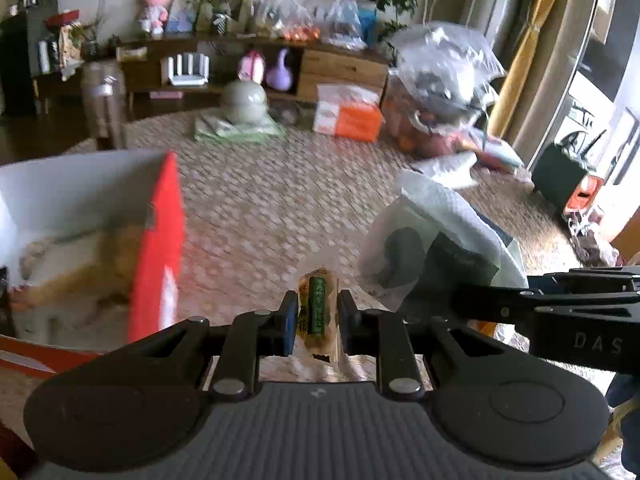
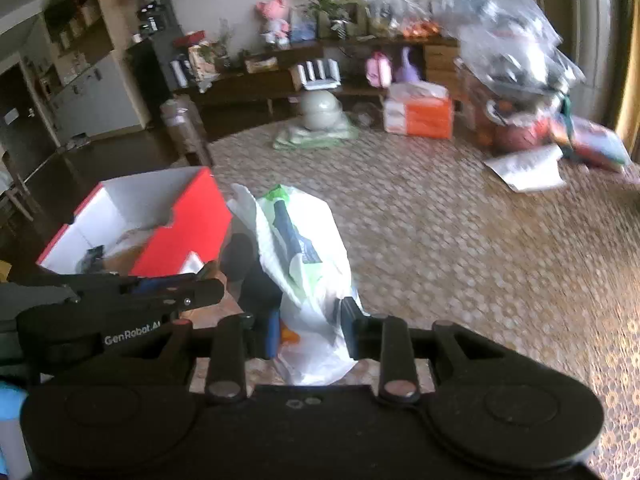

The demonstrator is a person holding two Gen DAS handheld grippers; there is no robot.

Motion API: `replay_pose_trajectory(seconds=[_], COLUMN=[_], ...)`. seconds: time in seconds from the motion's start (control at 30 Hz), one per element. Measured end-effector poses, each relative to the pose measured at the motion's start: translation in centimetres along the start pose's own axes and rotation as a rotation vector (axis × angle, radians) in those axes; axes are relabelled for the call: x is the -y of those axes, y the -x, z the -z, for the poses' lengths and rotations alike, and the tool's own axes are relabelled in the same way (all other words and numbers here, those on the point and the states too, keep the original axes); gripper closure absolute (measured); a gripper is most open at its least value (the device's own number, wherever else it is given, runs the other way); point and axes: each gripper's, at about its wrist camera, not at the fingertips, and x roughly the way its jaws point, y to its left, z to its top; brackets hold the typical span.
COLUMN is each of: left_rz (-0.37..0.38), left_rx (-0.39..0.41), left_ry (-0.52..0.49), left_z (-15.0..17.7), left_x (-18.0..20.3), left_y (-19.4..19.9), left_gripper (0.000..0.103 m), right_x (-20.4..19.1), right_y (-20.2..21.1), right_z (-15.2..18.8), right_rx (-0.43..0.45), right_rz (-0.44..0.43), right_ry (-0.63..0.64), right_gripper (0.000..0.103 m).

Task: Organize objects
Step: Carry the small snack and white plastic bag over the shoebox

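Near the red box (image 2: 176,232), both hand-held grippers are gripping: left (image 1: 314,314) a snack packet (image 1: 316,312), right (image 2: 308,330) a white plastic bag (image 2: 304,248); open rug (image 2: 460,240) lying beyond.

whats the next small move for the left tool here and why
Probably carry the left tool over to the open red box and let go there. It is shut on a small snack packet, the box sits close beside it, and the right tool is busy gripping the white plastic bag.

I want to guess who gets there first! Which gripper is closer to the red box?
Left. The left gripper, holding a small snack packet, is right beside the red box. The right gripper, holding a white plastic bag, sits farther from it.
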Motion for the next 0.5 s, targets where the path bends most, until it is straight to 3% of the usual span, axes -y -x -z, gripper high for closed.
replay_pose_trajectory(seconds=[0.5], left_rz=[-0.135], left_rx=[0.081], left_ry=[0.071], left_z=[-1.9], left_x=[-11.5], left_y=[5.8], left_gripper=[0.083], right_x=[-11.0], right_y=[-3.4], right_z=[-4.1], right_rx=[0.023], right_rz=[-0.091], right_ry=[0.130], right_gripper=[0.073])
